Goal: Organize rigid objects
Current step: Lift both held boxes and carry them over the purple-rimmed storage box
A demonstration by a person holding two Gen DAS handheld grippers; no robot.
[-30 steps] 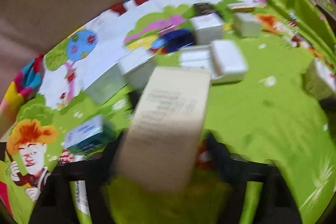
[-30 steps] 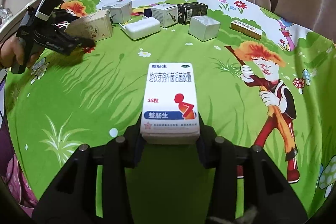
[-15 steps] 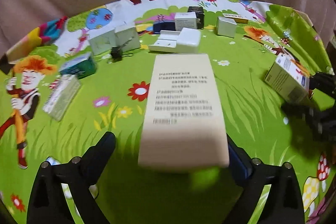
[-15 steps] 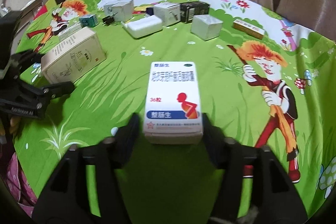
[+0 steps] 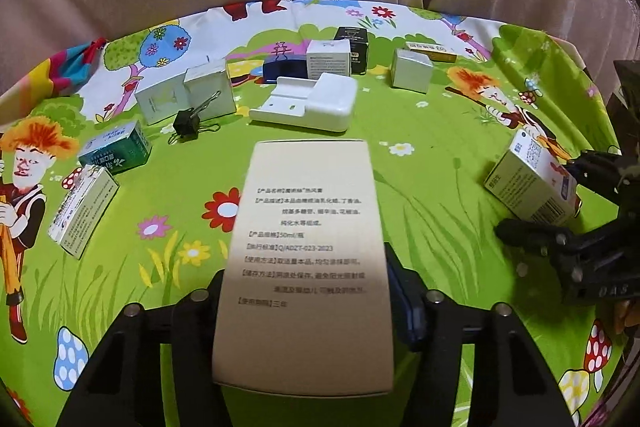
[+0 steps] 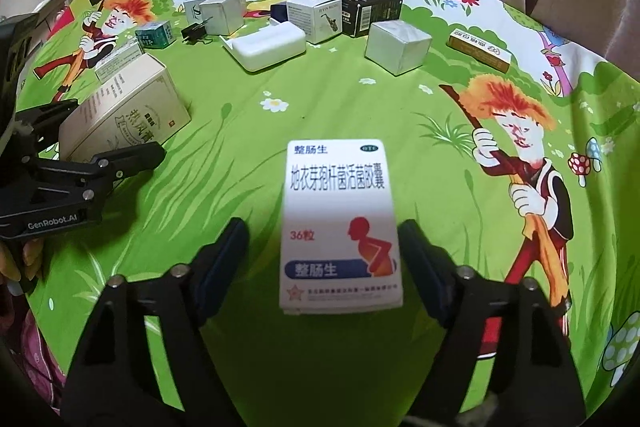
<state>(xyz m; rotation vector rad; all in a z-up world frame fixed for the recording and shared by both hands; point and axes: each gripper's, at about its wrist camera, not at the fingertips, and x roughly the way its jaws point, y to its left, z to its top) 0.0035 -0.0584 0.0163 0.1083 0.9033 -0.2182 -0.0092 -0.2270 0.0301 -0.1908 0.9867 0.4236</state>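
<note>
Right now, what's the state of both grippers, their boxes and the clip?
left gripper: jaws just closing, clamped on the beige box.
beige box: closed, gripped.
right gripper: jaws just closing, a gap still showing.
white medicine box: closed, between the jaws, not gripped.
binder clip: lying loose.

Between the black matt plastic fingers of the left gripper (image 5: 308, 311) sits a tall cream cardboard box (image 5: 306, 267), matt and smooth. Ahead of it lies a white plastic case (image 5: 316, 103) with a soft sheen, and to its left a black metal binder clip (image 5: 188, 125). The white medicine carton (image 6: 340, 223) between the right gripper's (image 6: 324, 259) fingers looks slightly glossy. The printed green cloth (image 6: 240, 147) over the worktop is matt and faintly creased.
</note>
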